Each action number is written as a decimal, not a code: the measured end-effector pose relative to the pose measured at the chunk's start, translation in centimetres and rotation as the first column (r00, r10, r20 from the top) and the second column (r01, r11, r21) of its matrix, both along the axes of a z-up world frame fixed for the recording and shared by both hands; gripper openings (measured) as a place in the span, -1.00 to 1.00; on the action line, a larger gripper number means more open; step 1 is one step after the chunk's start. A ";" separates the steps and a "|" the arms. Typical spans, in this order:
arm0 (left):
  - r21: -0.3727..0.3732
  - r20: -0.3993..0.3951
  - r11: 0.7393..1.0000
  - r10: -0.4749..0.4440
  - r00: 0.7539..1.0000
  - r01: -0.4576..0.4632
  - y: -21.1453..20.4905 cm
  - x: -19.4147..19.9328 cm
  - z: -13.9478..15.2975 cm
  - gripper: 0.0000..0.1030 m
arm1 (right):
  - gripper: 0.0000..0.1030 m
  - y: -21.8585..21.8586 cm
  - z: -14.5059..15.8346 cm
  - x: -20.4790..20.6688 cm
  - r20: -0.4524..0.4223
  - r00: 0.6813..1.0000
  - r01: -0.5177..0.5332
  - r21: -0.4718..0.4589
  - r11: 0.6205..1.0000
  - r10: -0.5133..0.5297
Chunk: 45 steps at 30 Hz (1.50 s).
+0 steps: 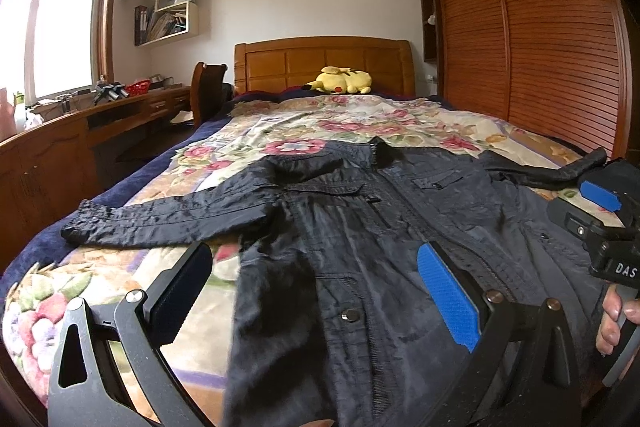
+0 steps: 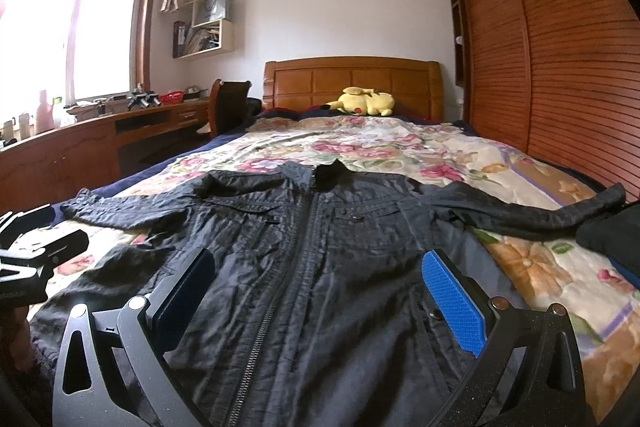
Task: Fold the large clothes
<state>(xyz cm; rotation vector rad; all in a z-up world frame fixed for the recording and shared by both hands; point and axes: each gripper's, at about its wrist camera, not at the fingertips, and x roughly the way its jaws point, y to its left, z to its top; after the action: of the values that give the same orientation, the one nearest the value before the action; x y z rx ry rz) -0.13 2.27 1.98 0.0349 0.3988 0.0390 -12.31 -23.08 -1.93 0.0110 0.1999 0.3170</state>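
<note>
A large dark jacket [image 1: 360, 227] lies front-up and zipped on the flowered bedspread [image 1: 120, 267], collar away from me, both sleeves spread out sideways. My left gripper [image 1: 316, 267] hovers open over the jacket's lower left part, with nothing between its fingers. In the right wrist view the same jacket [image 2: 320, 267] fills the middle, and my right gripper [image 2: 320, 279] stands open above its lower front around the zipper. The right gripper's body also shows at the right edge of the left wrist view, held by a hand [image 1: 612, 323].
A yellow plush toy [image 1: 344, 81] lies by the wooden headboard [image 1: 320, 61]. A wooden desk [image 1: 80, 131] with clutter and a chair [image 1: 208, 91] stand to the left under the window. A slatted wooden wardrobe [image 1: 540, 47] runs along the right of the bed.
</note>
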 end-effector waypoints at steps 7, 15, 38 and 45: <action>0.002 -0.006 0.999 0.055 0.998 -0.055 2.7 0.5 -0.4 1.00 | 1.00 0.6 0.0 0.4 -0.016 0.999 -0.050 -0.002 0.999 0.050; -0.024 -0.038 0.994 0.108 0.993 -0.109 7.3 0.9 -0.2 1.00 | 1.00 1.6 0.2 1.0 -0.026 0.995 -0.094 -0.021 0.995 0.093; 0.052 -0.211 0.981 0.195 0.958 -0.189 21.3 4.9 -2.6 1.00 | 1.00 6.8 2.5 2.2 -0.015 0.975 -0.221 -0.068 0.973 0.220; 0.072 -0.268 0.969 0.248 0.931 -0.237 26.1 7.8 -3.5 1.00 | 1.00 9.8 3.4 3.2 0.009 0.973 -0.227 -0.136 0.964 0.230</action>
<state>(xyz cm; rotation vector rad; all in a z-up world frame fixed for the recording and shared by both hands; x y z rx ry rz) 7.62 28.41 -1.53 0.0293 0.6798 0.2894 -9.08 -13.31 1.44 -0.1503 0.1983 0.5334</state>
